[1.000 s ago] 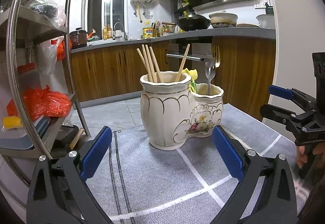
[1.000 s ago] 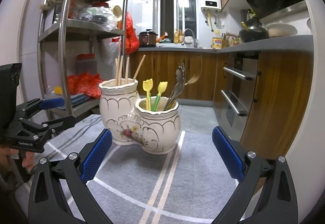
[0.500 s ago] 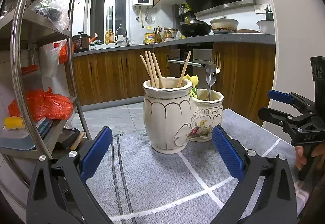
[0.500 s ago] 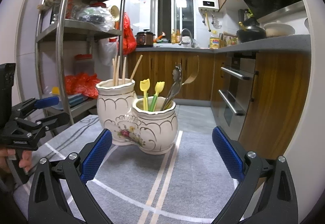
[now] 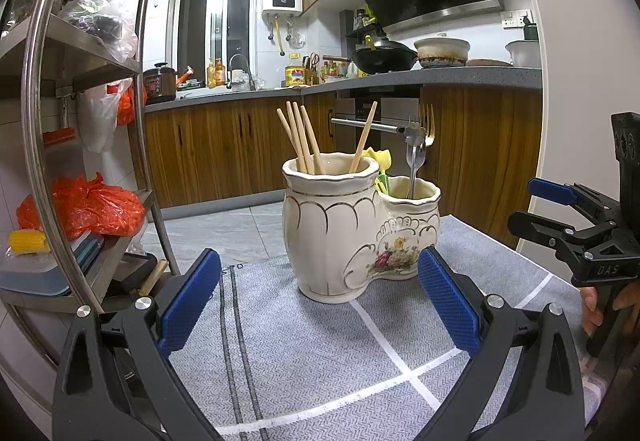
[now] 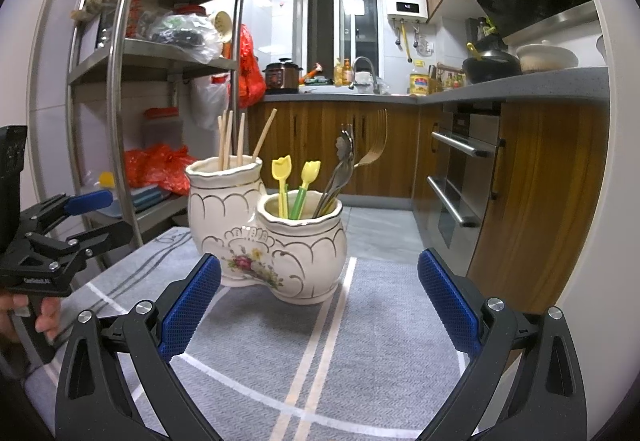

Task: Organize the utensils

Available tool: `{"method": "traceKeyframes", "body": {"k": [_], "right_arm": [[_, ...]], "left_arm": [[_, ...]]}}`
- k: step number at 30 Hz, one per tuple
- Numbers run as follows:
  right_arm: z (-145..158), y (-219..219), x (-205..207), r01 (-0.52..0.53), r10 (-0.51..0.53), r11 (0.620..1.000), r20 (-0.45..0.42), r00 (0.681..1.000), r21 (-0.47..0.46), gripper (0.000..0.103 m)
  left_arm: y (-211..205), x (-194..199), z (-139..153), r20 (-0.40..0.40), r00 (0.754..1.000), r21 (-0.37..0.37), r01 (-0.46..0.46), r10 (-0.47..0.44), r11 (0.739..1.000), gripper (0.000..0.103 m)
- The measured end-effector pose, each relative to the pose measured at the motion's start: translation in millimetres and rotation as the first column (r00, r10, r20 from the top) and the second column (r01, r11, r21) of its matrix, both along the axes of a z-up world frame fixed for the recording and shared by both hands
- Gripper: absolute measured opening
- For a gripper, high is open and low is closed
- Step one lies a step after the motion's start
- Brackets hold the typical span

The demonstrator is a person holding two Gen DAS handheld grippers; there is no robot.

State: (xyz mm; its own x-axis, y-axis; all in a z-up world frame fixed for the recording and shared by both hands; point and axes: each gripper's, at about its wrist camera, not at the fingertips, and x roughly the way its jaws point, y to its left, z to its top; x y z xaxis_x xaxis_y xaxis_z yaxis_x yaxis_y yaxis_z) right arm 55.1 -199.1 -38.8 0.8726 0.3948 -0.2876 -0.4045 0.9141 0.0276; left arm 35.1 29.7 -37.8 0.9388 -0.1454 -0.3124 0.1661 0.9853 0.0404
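Note:
A cream two-pot ceramic utensil holder (image 5: 352, 233) (image 6: 264, 237) stands on a grey table mat (image 5: 304, 353). Its taller pot holds several wooden chopsticks (image 5: 302, 139) (image 6: 232, 139). Its lower pot holds yellow-tipped picks (image 6: 294, 181), a metal spoon (image 6: 340, 169) and a fork (image 5: 424, 129). My left gripper (image 5: 320, 301) is open and empty, a short way in front of the holder; it also shows at the left of the right wrist view (image 6: 86, 215). My right gripper (image 6: 320, 301) is open and empty, also facing the holder; it shows at the right of the left wrist view (image 5: 540, 207).
A steel shelf rack (image 5: 44, 161) with red bags (image 5: 84, 207) and boxes stands to the left. Wooden cabinets (image 6: 532, 181) with an oven (image 6: 464, 177) and a grey countertop line the right and back. The mat's far edge drops to a tiled floor (image 5: 224, 229).
Both grippers have drawn back a little from the holder, which looks smaller and lower in both views. Both stay open and empty.

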Motion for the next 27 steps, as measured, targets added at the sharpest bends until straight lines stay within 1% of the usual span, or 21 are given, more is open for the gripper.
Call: {"method": "traceKeyframes", "body": {"k": [10,27], "right_arm": [[-1.0,-0.1,0.6,0.002,-0.003,1.000,-0.013,1.000,-0.005,0.098],[-1.8,4.2,0.2,-0.003,0.003,1.000,-0.012,1.000,-0.007,0.098]], "left_arm": [[-1.1,1.7,-1.0,-0.015,1.000,0.005,0.002,-0.002,1.000,0.097],[-0.2,1.2,-1.5,-0.008,1.000,0.001,0.001,-0.001,1.000,0.097]]}}
